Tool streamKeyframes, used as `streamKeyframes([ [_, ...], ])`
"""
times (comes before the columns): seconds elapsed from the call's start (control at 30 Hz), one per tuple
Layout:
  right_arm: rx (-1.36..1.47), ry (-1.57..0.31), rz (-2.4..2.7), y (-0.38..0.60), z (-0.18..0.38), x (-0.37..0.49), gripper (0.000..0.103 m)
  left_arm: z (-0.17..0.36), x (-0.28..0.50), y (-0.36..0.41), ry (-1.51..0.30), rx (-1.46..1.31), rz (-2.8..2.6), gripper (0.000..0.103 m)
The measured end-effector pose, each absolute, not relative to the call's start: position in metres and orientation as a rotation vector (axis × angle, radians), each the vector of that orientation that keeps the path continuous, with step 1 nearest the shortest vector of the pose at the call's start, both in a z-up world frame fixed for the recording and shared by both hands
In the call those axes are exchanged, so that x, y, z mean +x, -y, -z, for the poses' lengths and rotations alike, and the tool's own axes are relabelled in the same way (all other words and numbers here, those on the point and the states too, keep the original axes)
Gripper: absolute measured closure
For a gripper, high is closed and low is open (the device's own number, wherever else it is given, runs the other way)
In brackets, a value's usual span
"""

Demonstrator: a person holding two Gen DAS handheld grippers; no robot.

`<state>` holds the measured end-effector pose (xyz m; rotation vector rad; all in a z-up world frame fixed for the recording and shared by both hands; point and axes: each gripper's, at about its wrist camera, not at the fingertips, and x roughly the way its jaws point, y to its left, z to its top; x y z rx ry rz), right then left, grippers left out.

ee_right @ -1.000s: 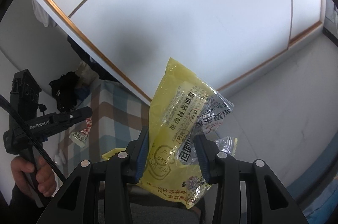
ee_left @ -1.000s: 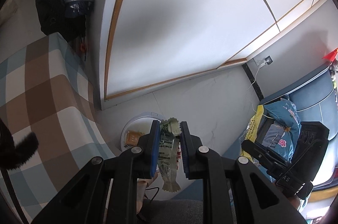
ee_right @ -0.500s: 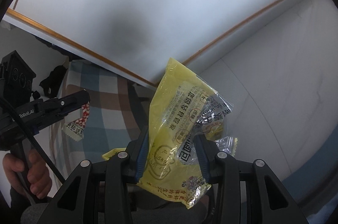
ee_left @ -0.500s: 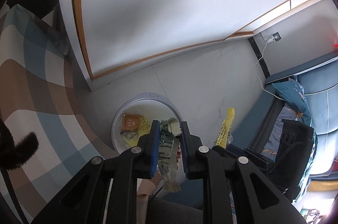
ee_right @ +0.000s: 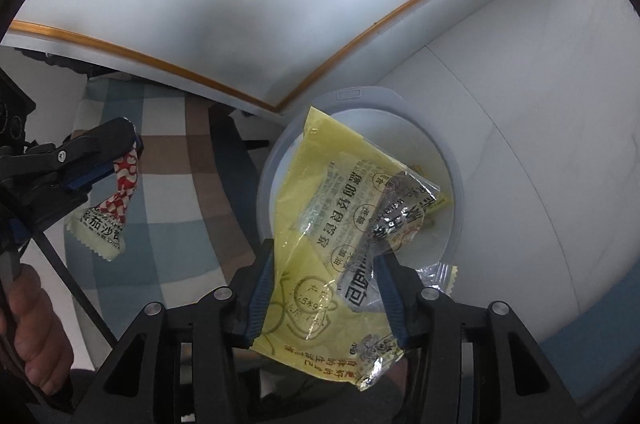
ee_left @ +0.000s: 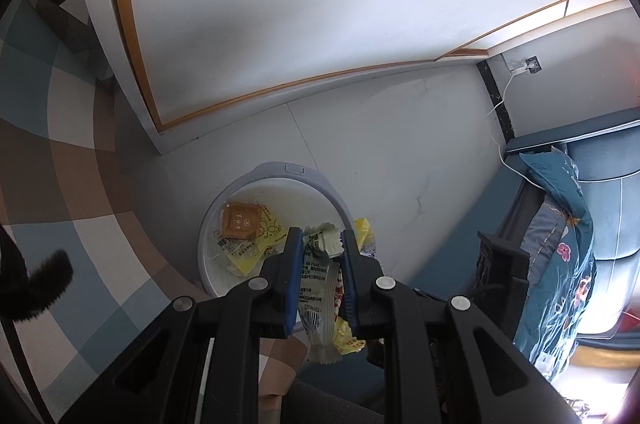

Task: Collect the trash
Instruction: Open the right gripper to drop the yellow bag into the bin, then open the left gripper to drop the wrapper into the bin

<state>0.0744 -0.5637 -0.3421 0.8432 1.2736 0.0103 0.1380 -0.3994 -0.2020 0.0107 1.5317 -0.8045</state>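
2 grippers each clamp a piece of trash above a round white bin (ee_left: 338, 202) that stands on the pale floor (ee_left: 420, 152) beside a checked blanket (ee_left: 52, 152).

From the left wrist view, the left gripper (ee_left: 319, 266) has its blue-padded fingers (ee_left: 293, 266) closed narrowly on a pale green snack wrapper (ee_left: 320, 280), which sticks out past the tips and hangs down crimped behind them. From the right wrist view the same wrapper (ee_right: 110, 220) shows a red and white pattern and dangles from the left gripper (ee_right: 132, 150) over the blanket (ee_right: 168, 208), with the person's left hand (ee_right: 34, 340) on the handle at the lower left edge.

The right gripper (ee_right: 324, 264) is closed on a large yellow printed bag (ee_right: 320, 224) bunched with a clear crinkled film wrapper (ee_right: 394, 216); both rise past the fingertips and cover much of the bin's mouth (ee_right: 264, 184).

Inside the bin, against its left wall, lie an orange square packet (ee_left: 239, 221) and yellow wrappers (ee_left: 256, 242) beneath it. More yellow wrapping (ee_left: 364, 228) shows just at the bin's right rim, behind the left gripper's right finger.

Along the right edge of the left wrist view stands a blue sofa (ee_left: 608, 200) with a floral teal cushion (ee_left: 560, 248), and a white cable (ee_left: 500, 128) runs down from a wall socket (ee_left: 532, 65). A white wardrobe door with an orange trim (ee_left: 280, 24) fills the upper part.
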Motion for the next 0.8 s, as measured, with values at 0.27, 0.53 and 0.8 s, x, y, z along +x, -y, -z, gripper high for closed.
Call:
streamKeyframes([
  [0.27, 0.854, -1.293, -0.012, 0.571, 0.352, 0.074, 0.035, 0.209, 0.145, 0.395, -1.552, -0.008, 0.79, 0.089],
  [0.53, 0.89, -1.254, -0.011, 0.581, 0.351, 0.059, 0.023, 0.216, 0.147, 0.394, -1.568, -0.022, 0.771, 0.089],
  [0.8, 0.88, -1.231, 0.035, 0.595, 0.341, 0.041, 0.019, 0.227, 0.139, 0.402, -1.618, -0.007, 0.773, 0.089],
])
